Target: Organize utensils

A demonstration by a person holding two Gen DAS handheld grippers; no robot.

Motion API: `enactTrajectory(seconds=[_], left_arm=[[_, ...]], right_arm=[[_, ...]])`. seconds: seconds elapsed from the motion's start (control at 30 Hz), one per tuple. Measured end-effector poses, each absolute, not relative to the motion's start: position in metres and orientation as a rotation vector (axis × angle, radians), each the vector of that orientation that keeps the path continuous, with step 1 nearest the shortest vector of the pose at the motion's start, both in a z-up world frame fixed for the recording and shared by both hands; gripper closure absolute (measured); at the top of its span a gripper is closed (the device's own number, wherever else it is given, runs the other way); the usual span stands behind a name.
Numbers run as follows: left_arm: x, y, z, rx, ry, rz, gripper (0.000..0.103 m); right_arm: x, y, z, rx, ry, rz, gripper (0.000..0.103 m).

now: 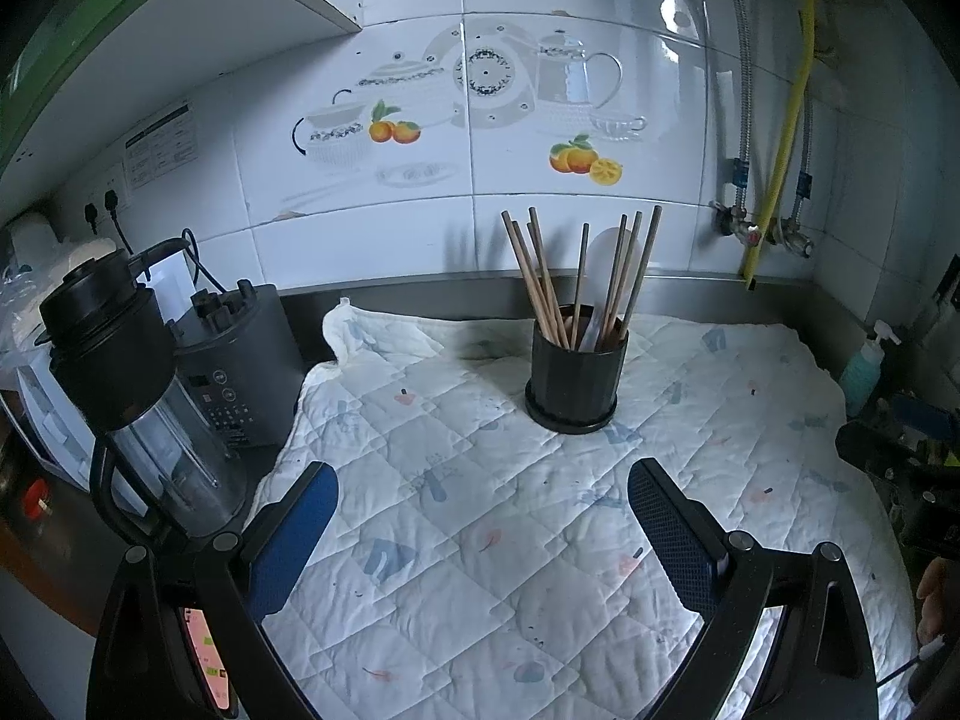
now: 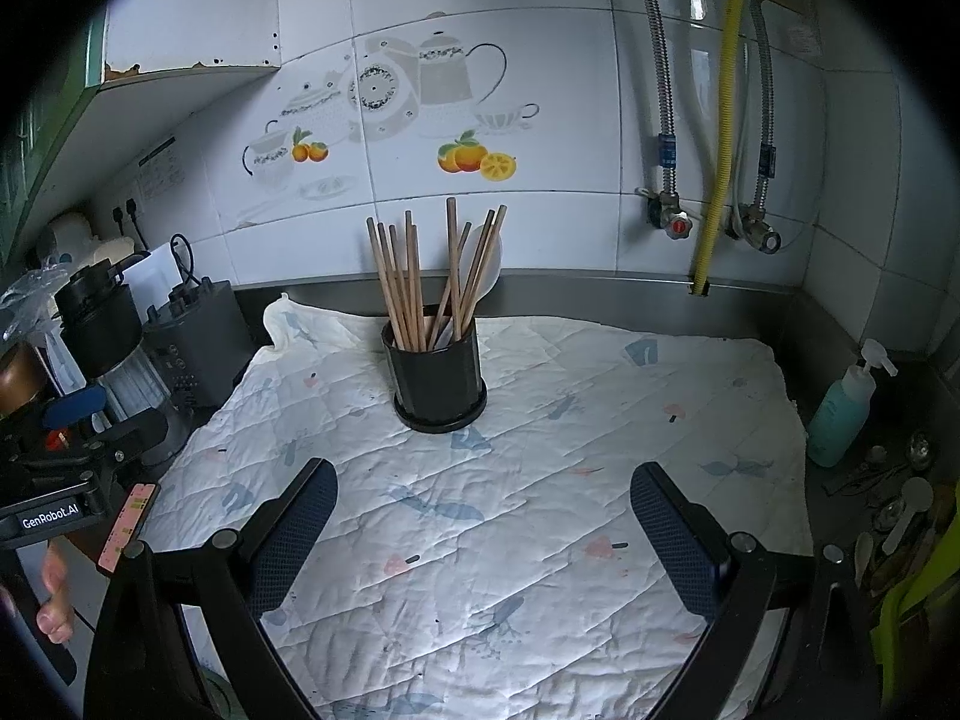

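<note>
A black round utensil holder (image 1: 573, 375) stands on the white quilted cloth (image 1: 480, 540) near the back wall. It holds several wooden chopsticks (image 1: 543, 276) and a white spoon (image 1: 606, 276). My left gripper (image 1: 483, 516) is open and empty, well short of the holder. In the right wrist view the holder (image 2: 438, 381) with its chopsticks (image 2: 408, 282) stands ahead and a little left. My right gripper (image 2: 483, 516) is open and empty above the cloth (image 2: 480, 570).
A blender jug (image 1: 138, 396) and its dark base (image 1: 246, 360) stand left of the cloth. A teal pump bottle (image 2: 846, 408) stands at the right, with white spoons (image 2: 906, 510) and clutter beside it. Pipes and valves (image 2: 678, 216) run down the tiled wall.
</note>
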State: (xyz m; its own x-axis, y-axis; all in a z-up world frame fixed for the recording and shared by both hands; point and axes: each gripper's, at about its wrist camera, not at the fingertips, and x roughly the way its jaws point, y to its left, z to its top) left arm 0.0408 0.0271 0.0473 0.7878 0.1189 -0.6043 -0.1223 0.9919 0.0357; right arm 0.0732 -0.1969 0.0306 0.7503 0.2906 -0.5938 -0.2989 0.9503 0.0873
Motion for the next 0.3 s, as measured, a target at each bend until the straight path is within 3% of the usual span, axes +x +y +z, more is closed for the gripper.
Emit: enactTrajectory(seconds=[0.3], left_arm=[[0.0402,0.0255,0.0491,0.008,0.634,0.116,0.0]], right_arm=[[0.073,-0.1933,0.0294,-0.023,0.651,0.331,0.0]])
